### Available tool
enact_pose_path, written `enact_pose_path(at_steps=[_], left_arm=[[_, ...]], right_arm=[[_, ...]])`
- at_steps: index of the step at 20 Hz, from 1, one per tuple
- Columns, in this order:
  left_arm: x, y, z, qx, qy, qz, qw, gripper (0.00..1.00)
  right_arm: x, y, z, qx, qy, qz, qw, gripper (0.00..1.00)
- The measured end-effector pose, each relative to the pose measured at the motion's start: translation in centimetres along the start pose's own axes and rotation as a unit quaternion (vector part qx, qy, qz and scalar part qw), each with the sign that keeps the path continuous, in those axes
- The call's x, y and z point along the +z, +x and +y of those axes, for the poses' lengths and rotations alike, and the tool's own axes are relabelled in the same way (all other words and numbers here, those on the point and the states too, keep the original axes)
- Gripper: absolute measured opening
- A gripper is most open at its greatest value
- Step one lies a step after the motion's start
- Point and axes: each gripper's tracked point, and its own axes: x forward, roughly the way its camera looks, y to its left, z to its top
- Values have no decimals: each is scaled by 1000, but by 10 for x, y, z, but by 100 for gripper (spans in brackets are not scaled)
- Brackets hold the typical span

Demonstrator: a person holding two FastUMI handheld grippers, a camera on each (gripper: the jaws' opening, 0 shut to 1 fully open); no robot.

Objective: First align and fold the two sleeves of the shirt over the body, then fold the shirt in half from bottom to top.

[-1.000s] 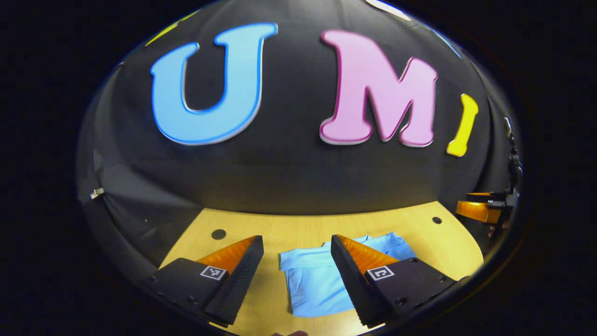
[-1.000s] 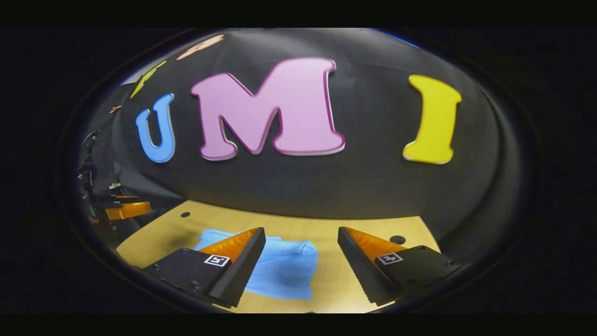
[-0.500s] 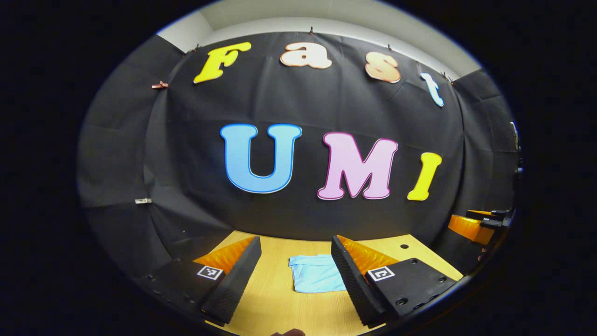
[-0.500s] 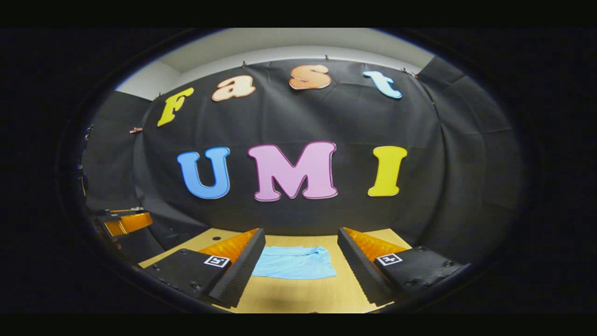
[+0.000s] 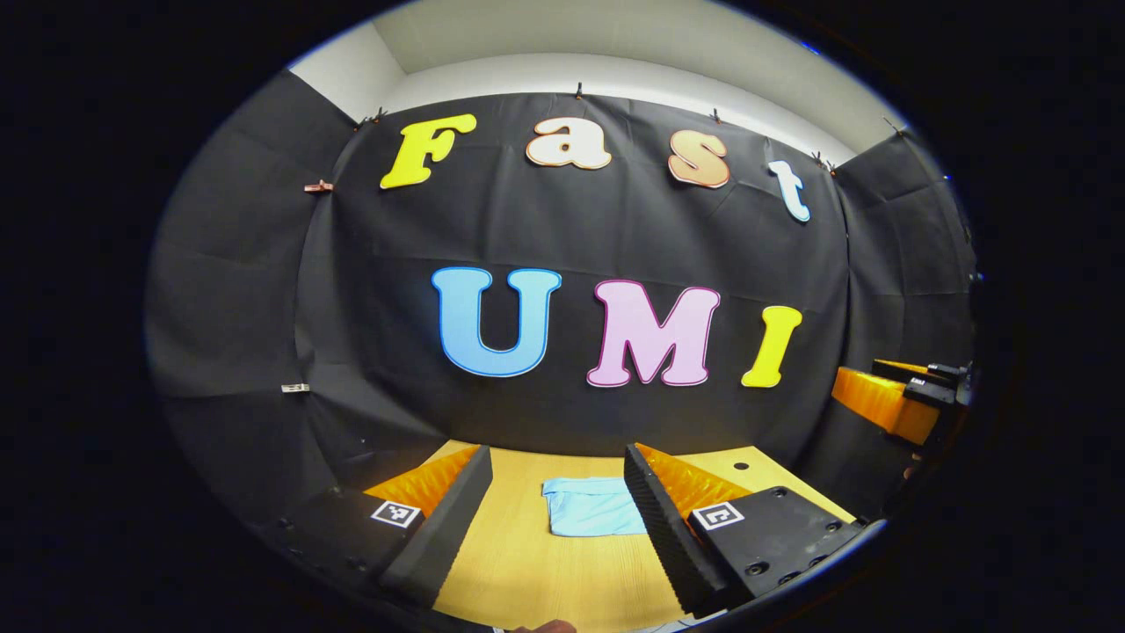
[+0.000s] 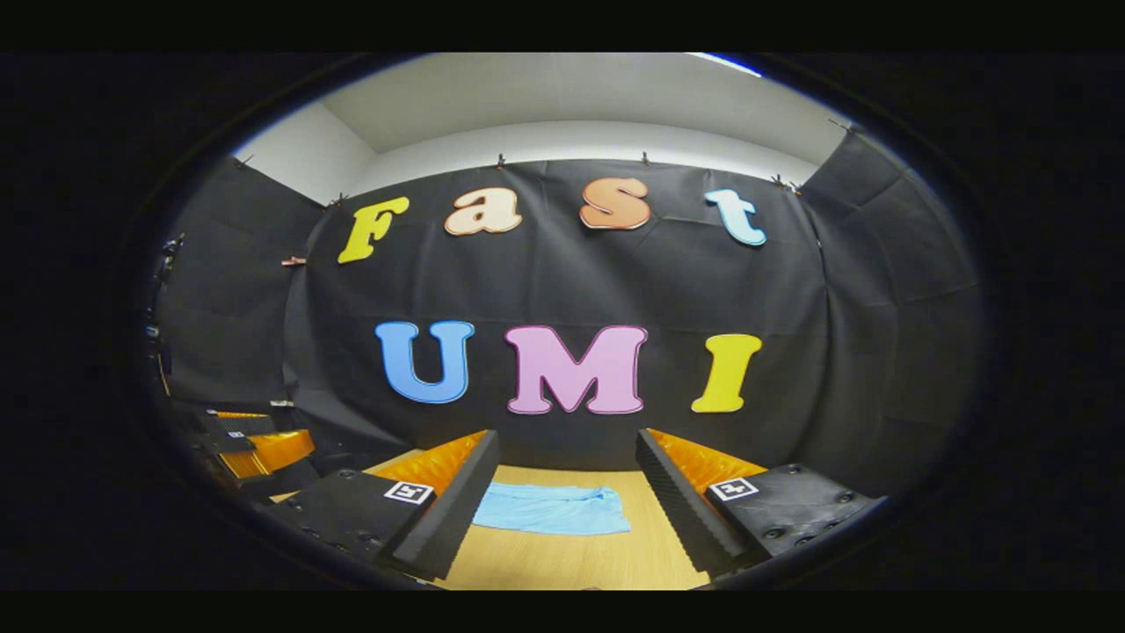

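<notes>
A light blue shirt (image 5: 591, 508) lies folded into a small rectangle on the wooden table (image 5: 527, 571), well ahead of both grippers. In the left gripper view my left gripper (image 5: 555, 519) is open and empty, with the shirt seen between its fingers, far off. In the right gripper view the shirt (image 6: 552, 510) lies flat on the table (image 6: 562, 563) beyond my right gripper (image 6: 567, 501), which is open and holds nothing. Each gripper also appears at the edge of the other's view: the right gripper (image 5: 888, 400) at far right, the left gripper (image 6: 255, 448) at far left.
The black cloth wall rises right behind the table's far edge. A small dark hole (image 5: 741, 465) marks the table top near its far right corner. Bare wood stretches between the grippers and the shirt.
Both grippers have pulled back and lifted away from the folded shirt, which now looks smaller and farther off. Both stayed open. The shirt has not moved.
</notes>
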Motion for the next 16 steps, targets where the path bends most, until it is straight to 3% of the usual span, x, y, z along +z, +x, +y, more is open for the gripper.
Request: enact_pose_path(at_steps=[5, 6, 7, 9, 16], left_arm=[[6, -22, 9, 33, -5, -1, 999, 97], [10, -25, 10, 41, -6, -4, 999, 96], [14, -25, 12, 53, -8, -12, 998, 96], [20, -26, 12, 75, -19, -19, 997, 96], [28, -29, 0, 108, -29, -31, 993, 97]], right_arm=[[11, 13, -15, 5, 16, -10, 1000, 100], [13, 17, -18, 6, 22, -10, 1000, 97], [13, 24, -19, 11, 27, -9, 1000, 100], [11, 40, -20, 28, 28, 2, 999, 97], [16, 64, -43, 55, 17, -8, 998, 98]])
